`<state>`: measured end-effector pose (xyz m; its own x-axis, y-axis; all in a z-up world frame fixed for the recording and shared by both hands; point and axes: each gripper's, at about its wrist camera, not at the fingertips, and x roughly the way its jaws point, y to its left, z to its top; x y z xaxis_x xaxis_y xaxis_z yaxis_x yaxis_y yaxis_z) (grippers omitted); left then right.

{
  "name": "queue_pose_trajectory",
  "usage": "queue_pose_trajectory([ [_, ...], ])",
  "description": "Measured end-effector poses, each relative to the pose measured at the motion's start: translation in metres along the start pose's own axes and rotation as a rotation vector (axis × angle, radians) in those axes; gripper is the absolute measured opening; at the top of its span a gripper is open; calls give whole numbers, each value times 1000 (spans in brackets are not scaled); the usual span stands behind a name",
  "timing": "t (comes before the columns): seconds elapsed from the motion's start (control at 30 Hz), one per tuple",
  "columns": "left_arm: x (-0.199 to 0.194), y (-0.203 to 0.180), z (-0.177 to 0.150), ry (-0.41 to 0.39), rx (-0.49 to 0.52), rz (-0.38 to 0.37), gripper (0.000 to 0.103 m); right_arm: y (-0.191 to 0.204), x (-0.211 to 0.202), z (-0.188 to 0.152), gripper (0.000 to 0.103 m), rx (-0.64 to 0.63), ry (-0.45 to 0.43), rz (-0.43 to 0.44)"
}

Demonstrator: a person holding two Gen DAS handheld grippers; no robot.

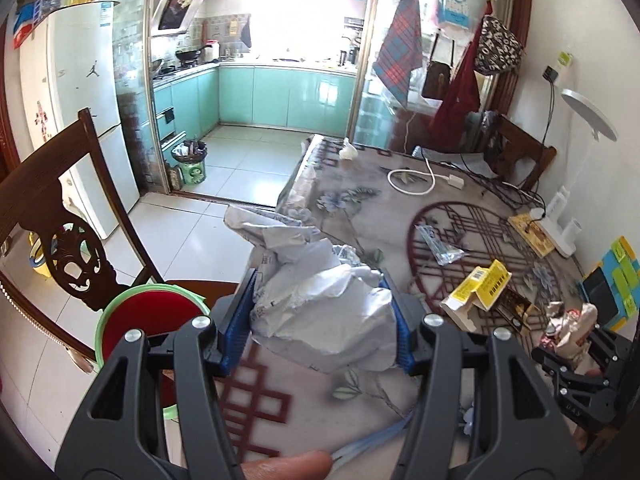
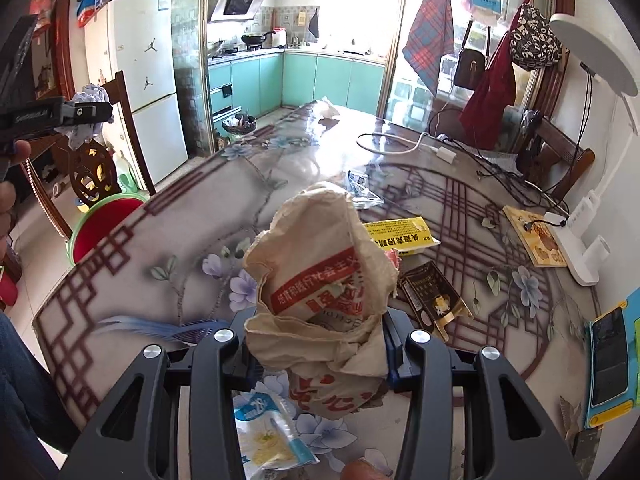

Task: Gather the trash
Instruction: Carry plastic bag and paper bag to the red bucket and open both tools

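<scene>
My left gripper is shut on a crumpled white-grey paper wad, held above the table's left edge. A green-rimmed bin with a red lining stands below and left of it, beside the table. My right gripper is shut on a crumpled beige paper with red print, lifted off the floral tablecloth. The right wrist view shows the left gripper far left, above the bin. On the table lie a yellow box, a dark carton, a clear wrapper and a blue-white packet.
A dark wooden chair stands by the bin, with a white fridge behind it. At the table's right are a white lamp, a power strip, cables, a book and a phone.
</scene>
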<state>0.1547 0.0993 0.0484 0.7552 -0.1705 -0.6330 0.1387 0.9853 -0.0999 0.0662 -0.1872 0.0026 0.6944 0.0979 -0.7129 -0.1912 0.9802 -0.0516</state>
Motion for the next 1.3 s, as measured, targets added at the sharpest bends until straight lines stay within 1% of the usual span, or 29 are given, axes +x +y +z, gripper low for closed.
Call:
queue_pose_trajectory([
  [0.13,-7,34,10,-11,-70,25,56,11,-3,-1,43,1,0,11],
  [0.37,-14,82,21,-23,-136,75,56,43,3,3,43,-38,5,48],
  [0.57,-1,111,27,4,-162,119,56,76,12,15,43,-88,9,89],
  [0.67,8,131,31,22,-194,147,56,91,16,26,43,-107,3,114],
  [0.8,23,160,29,58,-232,193,56,117,21,45,43,-148,-12,144],
  [0.97,38,199,18,109,-275,249,56,153,30,70,43,-201,-34,185],
  [1.1,54,224,3,170,-264,283,56,184,42,86,43,-239,-37,219],
  [1.3,86,253,-24,277,-245,309,56,220,56,93,43,-279,-24,263],
])
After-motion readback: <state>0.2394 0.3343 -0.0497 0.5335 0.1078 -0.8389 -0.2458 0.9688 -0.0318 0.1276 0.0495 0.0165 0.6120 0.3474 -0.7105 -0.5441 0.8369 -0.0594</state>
